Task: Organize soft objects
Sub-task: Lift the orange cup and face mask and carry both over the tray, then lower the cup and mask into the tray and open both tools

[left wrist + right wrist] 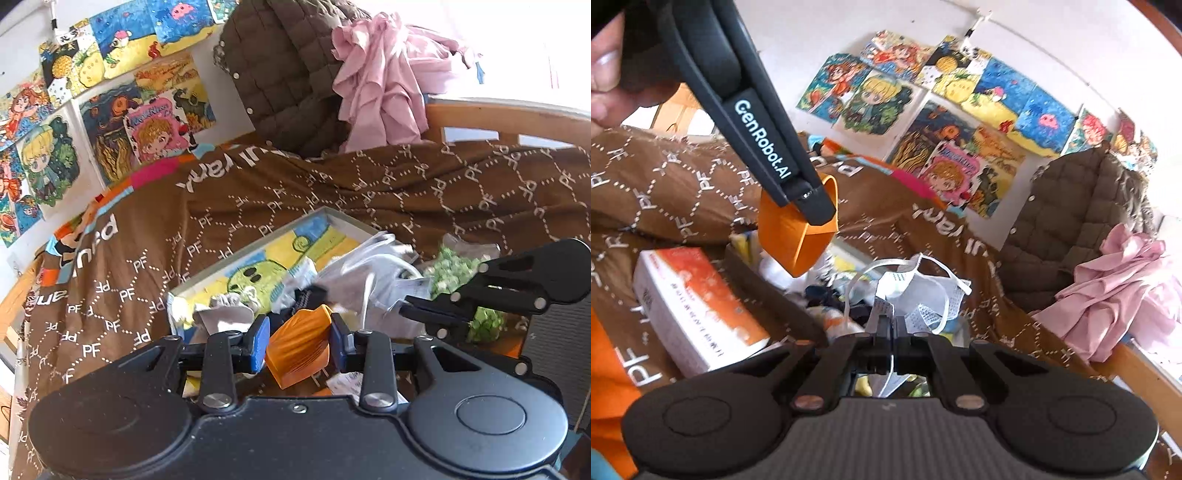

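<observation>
White wall (820,40) with cartoon drawings (122,110), wooden bed frame (517,118), perhaps window glare behind.

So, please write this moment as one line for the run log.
left gripper: shut on orange cup | right gripper: shut on white face mask | both above tray on bed

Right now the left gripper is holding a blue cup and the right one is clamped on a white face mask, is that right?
Not quite: the cup in the left gripper is orange, not blue; only the finger pads are blue. The left wrist view shows it pinched between them, and the right wrist view shows the same orange cup. The rest holds: the right gripper is clamped on the white mask.
</observation>
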### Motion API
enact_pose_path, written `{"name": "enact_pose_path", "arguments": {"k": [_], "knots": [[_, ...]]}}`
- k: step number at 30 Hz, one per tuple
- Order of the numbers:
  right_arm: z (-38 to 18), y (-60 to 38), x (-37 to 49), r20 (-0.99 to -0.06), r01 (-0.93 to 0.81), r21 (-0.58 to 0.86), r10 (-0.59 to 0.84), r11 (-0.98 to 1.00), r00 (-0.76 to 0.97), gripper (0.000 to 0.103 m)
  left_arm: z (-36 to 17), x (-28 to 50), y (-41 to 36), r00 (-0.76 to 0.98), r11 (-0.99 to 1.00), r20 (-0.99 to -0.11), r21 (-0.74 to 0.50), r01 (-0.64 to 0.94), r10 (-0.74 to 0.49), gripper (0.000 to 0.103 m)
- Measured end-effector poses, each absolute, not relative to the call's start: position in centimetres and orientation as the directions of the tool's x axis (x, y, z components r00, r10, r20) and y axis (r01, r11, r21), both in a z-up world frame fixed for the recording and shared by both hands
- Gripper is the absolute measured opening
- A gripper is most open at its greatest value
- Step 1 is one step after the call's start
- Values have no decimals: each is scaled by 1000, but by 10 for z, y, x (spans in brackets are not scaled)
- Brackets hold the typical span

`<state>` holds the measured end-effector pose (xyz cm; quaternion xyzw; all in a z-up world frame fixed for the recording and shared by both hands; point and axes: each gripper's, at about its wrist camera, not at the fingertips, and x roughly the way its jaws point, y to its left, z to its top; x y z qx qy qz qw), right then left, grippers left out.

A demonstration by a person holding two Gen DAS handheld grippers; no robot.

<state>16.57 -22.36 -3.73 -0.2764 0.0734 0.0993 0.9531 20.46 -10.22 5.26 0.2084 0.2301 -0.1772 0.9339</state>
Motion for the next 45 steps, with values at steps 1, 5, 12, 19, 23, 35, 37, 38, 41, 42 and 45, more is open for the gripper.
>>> {"name": "enact_pose_path", "arguments": {"k": [1,5,12,19,23,35,37,38,41,42,45], "knots": [[-36,-225,168,-185,-222,-513,145,829,972,1,55,206,-102,835,854,-498,306,421,-233,36],[-27,-223,179,-142,-205,-525,152,826,978,1,63,216,-102,852,869,-471,295,396,-229,37],[-13,-229,226,-111,-184,-479,149,858,983,1,66,255,-102,885,900,-404,256,352,-231,37],[-14,-243,273,-139,-173,-414,126,893,982,1,50,316,-98,911,945,-340,143,295,-233,37],[-24,-239,284,-165,-172,-434,110,884,980,1,33,346,-99,913,955,-336,97,280,-233,37],[-39,-229,300,-229,-184,-458,85,870,970,1,-4,374,-98,895,967,-387,29,252,-222,37],[-39,-228,301,-235,-185,-458,82,869,968,1,-8,375,-96,892,969,-396,25,248,-218,38],[-40,-228,301,-238,-186,-459,81,869,968,1,-9,376,-96,890,969,-401,23,245,-215,38],[-40,-228,302,-249,-188,-460,77,868,965,2,-13,377,-94,886,971,-415,20,237,-208,38],[-40,-228,303,-253,-188,-459,75,868,964,2,-14,377,-94,885,972,-417,18,236,-207,38],[-40,-228,304,-259,-189,-461,72,867,963,4,-17,378,-93,879,973,-428,2,232,-209,39]]}}
